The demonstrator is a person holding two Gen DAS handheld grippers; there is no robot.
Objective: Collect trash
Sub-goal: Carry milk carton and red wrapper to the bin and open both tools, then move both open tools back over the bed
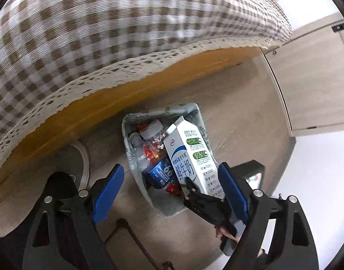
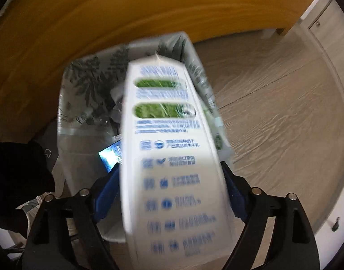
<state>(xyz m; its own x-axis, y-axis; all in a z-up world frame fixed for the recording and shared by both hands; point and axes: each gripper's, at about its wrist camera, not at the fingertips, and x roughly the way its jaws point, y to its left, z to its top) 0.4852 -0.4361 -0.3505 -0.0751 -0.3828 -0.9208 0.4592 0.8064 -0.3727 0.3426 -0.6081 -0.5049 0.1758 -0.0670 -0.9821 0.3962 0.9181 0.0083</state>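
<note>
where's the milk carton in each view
Left wrist view: the milk carton stands tilted in the lined trash bin, centre of the picture, just above the right gripper.
Right wrist view: the carton fills the middle, blurred, between the right gripper's blue pads, top end over the bin.
Shared landmark: the blue can beside the carton, also seen here.

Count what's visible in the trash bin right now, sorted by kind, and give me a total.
In the bin, as far as the left wrist view shows:
Milk cartons: 1
Blue-labelled containers: 1
Clear jars with white lids: 1
Red wrappers: at least 1
Total: at least 4; the clear crumpled stuff underneath can't be separated.
</note>
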